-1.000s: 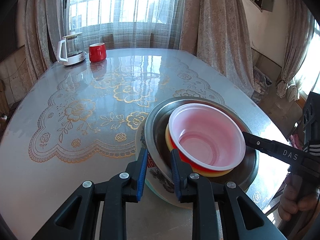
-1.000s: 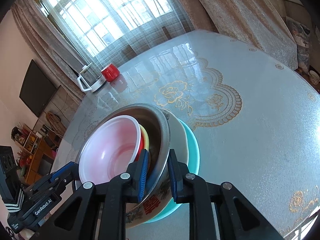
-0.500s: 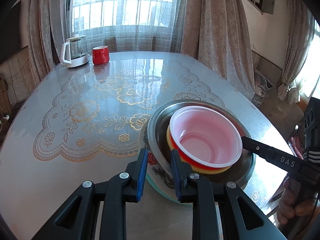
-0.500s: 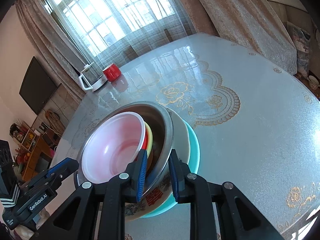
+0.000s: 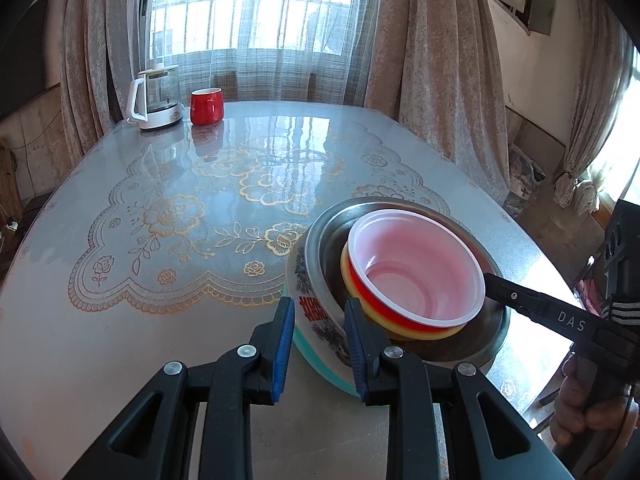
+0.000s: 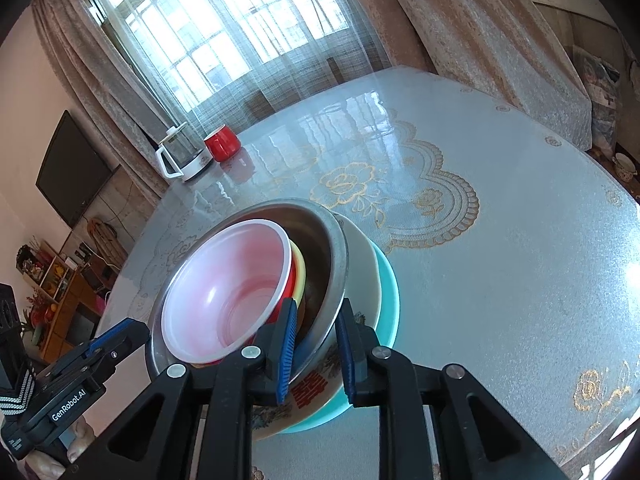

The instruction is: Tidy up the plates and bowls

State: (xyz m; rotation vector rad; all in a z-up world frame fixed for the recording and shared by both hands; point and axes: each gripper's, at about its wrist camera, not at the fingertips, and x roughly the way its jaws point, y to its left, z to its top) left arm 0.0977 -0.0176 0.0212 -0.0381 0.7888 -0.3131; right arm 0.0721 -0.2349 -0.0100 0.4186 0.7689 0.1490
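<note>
The nested stack is sitting on the glass-topped table (image 5: 208,360) at about four o'clock from its centre, near the edge: a teal plate (image 6: 390,300) at the bottom, a printed enamel basin (image 5: 310,304), a steel bowl (image 6: 334,264), then a yellow and a red bowl, and a white plastic bowl (image 5: 416,276) on top.

The left gripper (image 5: 318,344) is straddling the stack's rim at seven o'clock — its jaws are opening, the outer blue pad looking clear of the enamel wall.

The right gripper (image 6: 316,346) is opposite at three o'clock, jaws narrow and pinching the steel bowl's rim. The stack is lying between both hands, equally near.
</note>
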